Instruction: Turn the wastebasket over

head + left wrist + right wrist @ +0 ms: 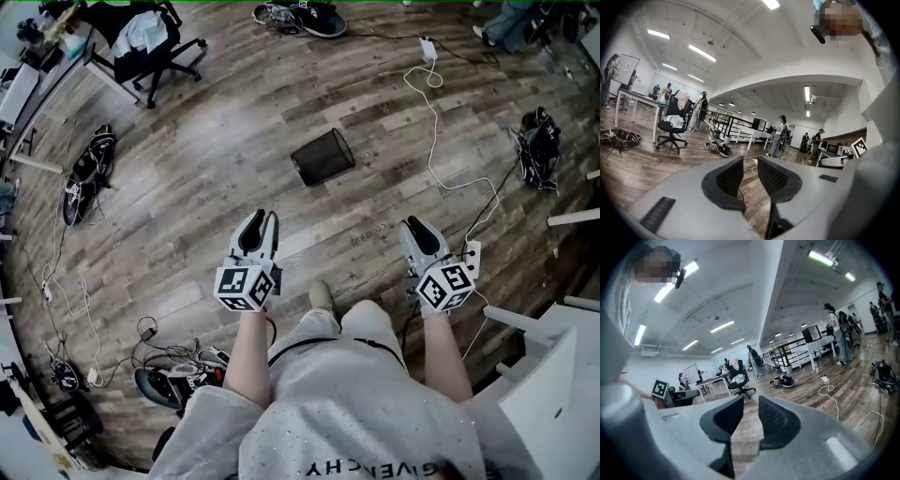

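Note:
The wastebasket [323, 157], a black mesh bin, appears to lie on its side on the wood floor, in the middle of the head view. It shows in neither gripper view. My left gripper [262, 217] is held well short of it, lower left, with its jaws parted and nothing between them [750, 163]. My right gripper [415, 225] hangs lower right of the bin, also apart from it. Its jaws are parted too, with only floor showing in the gap [751, 404].
A white cable [439, 141] snakes over the floor right of the bin. A black office chair [155, 47] stands far left, and bags lie at the left [89, 173] and right [536, 145]. Cords and gear [169, 370] lie lower left. White furniture [553, 375] stands lower right.

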The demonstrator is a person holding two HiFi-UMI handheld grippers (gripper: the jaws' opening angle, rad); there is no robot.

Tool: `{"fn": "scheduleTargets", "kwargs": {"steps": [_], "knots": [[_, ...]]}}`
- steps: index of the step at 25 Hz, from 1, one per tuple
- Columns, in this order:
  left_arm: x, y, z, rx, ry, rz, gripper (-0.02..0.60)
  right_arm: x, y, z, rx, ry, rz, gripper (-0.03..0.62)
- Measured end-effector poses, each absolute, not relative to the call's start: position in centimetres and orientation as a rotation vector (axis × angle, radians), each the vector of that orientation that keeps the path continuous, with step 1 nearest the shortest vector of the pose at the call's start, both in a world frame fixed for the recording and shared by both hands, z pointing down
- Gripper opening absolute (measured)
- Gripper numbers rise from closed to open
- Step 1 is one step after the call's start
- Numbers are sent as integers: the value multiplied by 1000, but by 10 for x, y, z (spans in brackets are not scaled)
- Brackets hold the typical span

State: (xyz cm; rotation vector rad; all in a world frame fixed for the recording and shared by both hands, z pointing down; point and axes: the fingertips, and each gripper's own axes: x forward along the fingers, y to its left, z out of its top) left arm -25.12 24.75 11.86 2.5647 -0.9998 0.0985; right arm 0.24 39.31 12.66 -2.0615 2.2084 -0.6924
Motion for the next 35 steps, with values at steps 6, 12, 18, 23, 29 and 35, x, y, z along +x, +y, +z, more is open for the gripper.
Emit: {"fn": "scheduleTargets", "kwargs": {"steps": [6, 12, 18, 23, 29, 35], "knots": [[-221, 209, 138, 2544, -975, 149, 91, 30, 360, 147, -2066, 2152, -773, 91], [-188, 154, 153, 2497, -1049, 156, 91, 74, 292, 178, -2016, 2212, -844, 94], [-135, 97, 182, 2446, -1061, 257, 91, 124, 207, 209, -1952, 2295, -912, 111], [-82, 67, 237, 2372, -1020, 347, 91, 151, 163, 260, -1877, 2305, -1026, 121], [-17, 53, 283, 2303, -920, 472, 91, 168, 137, 322, -1760, 2301, -1213, 121], [41, 20, 327, 2314, -819, 602, 91, 192, 97, 372, -1704, 2289, -1291, 121]]}}
